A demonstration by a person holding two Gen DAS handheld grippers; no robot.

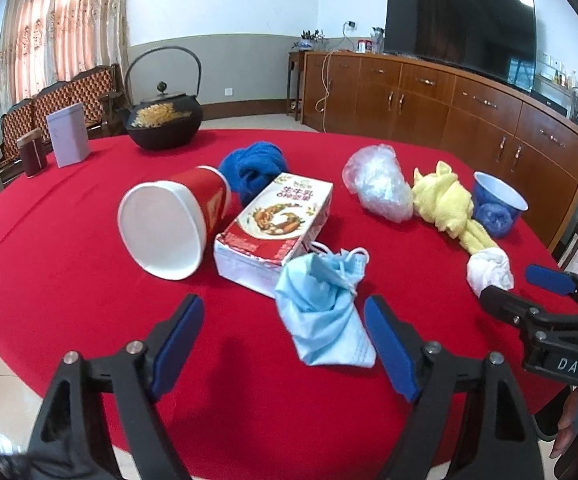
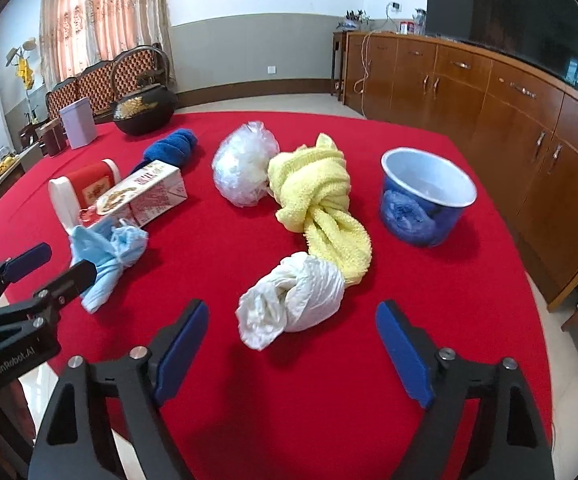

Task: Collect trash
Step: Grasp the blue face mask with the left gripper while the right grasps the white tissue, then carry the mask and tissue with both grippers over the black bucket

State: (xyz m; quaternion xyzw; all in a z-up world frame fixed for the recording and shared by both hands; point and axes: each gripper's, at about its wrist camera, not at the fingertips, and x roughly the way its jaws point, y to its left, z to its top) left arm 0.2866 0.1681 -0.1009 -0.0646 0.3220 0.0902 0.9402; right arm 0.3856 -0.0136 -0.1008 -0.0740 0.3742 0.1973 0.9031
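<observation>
Both claws stand wide and hold nothing, so the step in hand reads as the reach before a first pickup. The left claw [image 1: 285,344] has a crumpled blue face mask [image 1: 321,312] at about 1 o'clock, its lower end lying between the jaws and close to the right pad, not pinched. The right claw [image 2: 293,344] has a knotted white wad [image 2: 293,300] at 12 o'clock, just ahead of its tips. Next, each claw probably needs to drop lower over its soft piece and close on the bunched middle.

Farther out on the red bench [image 1: 89,280], a tipped red paper cup [image 1: 177,224] touches a printed carton [image 1: 277,228] bearing Chinese characters too small to read surely. Beyond lie a clear plastic bag [image 2: 245,168], a yellow cloth [image 2: 317,196] and a blue bowl [image 2: 425,196]. Each claw body carries lettering: "DAS" on one, "GenRobot.AI" on the other.
</observation>
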